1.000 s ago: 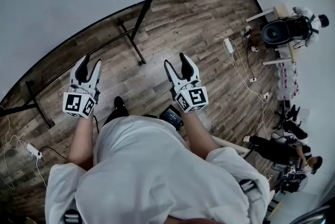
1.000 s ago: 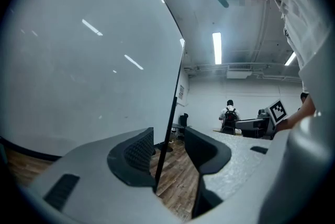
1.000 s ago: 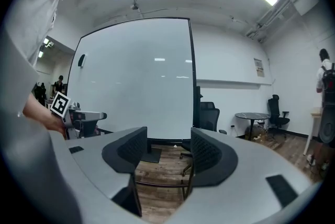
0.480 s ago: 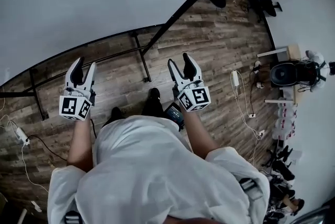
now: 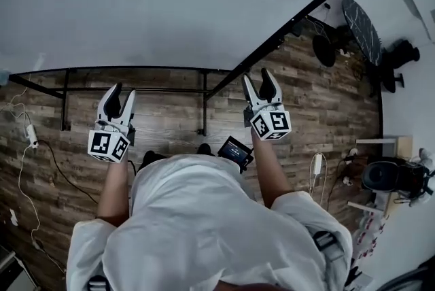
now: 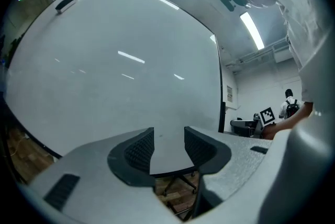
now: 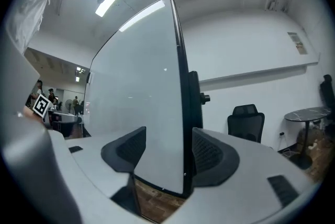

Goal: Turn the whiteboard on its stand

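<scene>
– Wood-plank floor (image 5: 326, 113), pale walls, strip lights overhead. Grippers?
– Left gripper (image 5: 122, 91): level, jaws apart, nothing between them, facing the broad face of the whiteboard (image 6: 115, 71). Right gripper (image 5: 258, 77): jaws apart too and just opened a shade wider. The board's black side edge (image 7: 183, 97) shows in the gap, pads not pressing on it.
– Board's place?
– Upright on its stand (image 5: 136, 70), straight ahead of the person. Left gripper is before the face, right gripper at the right-hand edge. Black stand feet (image 5: 202, 116) sit on the floor below.
– Differences between views?
– Head view only: person's white top (image 5: 204, 221), small screen (image 5: 234, 150) at the waist, cables (image 5: 41, 160) trailing at left.
Left gripper view only: dark oblong (image 6: 66, 4) high on the board, distant person (image 6: 288, 105) past its edge.
Right gripper view only: knob (image 7: 205, 97) on the stand post. Office chair (image 7: 246, 121) and round table (image 7: 310, 113) are seen side-on here, but from above in the head view.
</scene>
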